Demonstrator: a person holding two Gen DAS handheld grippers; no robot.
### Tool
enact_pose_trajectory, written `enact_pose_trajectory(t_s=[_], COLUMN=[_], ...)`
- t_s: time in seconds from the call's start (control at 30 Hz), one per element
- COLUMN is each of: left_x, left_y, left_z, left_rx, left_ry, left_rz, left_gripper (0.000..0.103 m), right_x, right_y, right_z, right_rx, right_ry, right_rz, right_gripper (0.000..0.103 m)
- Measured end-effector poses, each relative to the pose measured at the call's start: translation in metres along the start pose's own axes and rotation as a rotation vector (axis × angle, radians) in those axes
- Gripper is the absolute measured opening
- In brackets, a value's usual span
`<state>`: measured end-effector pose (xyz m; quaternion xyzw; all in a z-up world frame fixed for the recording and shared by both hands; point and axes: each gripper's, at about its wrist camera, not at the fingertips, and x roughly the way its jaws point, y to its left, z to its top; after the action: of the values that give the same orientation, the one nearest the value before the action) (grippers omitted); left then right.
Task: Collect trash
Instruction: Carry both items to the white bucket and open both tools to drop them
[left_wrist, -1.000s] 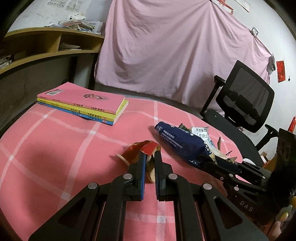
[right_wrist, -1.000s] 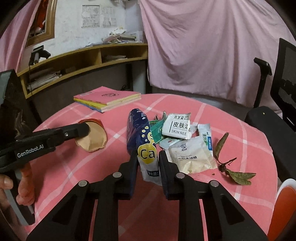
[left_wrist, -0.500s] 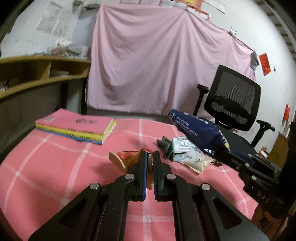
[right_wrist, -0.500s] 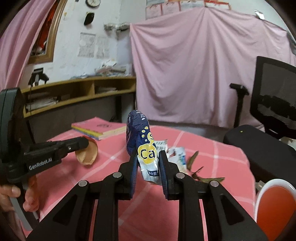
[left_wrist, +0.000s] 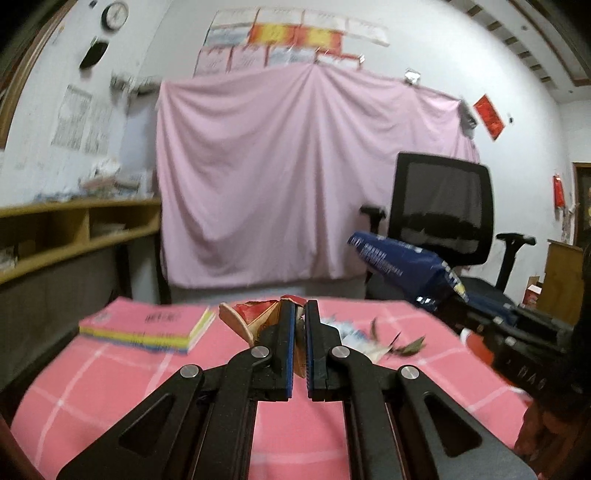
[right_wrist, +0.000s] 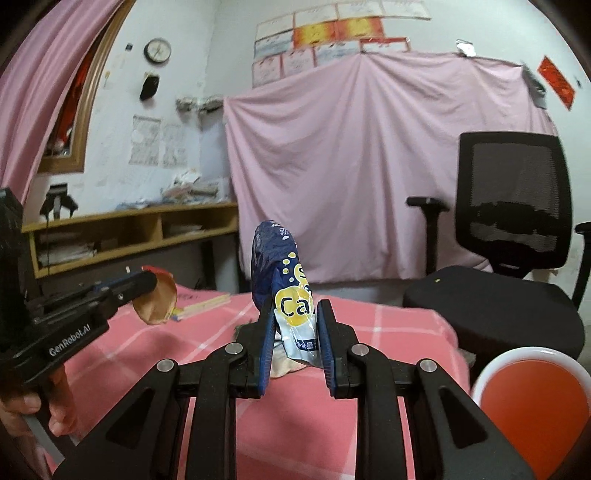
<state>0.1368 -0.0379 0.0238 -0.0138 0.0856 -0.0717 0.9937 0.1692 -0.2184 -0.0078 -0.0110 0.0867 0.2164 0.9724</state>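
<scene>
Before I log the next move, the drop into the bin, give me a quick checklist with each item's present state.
1. left gripper shut on the red-and-tan wrapper: ok.
2. right gripper shut on the blue packet: ok.
3. Both pieces lifted off the pink checked tablecloth: ok.
4. Bin within sight: the red bin with a white rim shows at lower right of the right wrist view: ok.
5. Table fully cleared: not ok, dry leaves and small packets lie on the cloth.
6. Books kept out of the trash: ok, stacked on the cloth.
</scene>
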Motion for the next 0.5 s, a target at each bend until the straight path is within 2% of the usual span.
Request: enact_pose_trajectory(t_s=[0.17, 0.5], left_x=[-0.003, 0.017], left_y=[-0.033, -0.116], left_z=[0.014, 0.045], left_rx=[0.060, 0.102], left_ry=[-0.060, -0.094], left_rz=[-0.062, -0.244], left_gripper=[0.003, 0.003], right_x=[-0.025, -0.070], right_y=[-0.019, -0.078], right_z=[0.006, 0.015], right_rx=[0.004, 0.097], right_ry=[-0.084, -0.183], right_rz=[-0.077, -0.244], right_gripper=[0.020, 0.020])
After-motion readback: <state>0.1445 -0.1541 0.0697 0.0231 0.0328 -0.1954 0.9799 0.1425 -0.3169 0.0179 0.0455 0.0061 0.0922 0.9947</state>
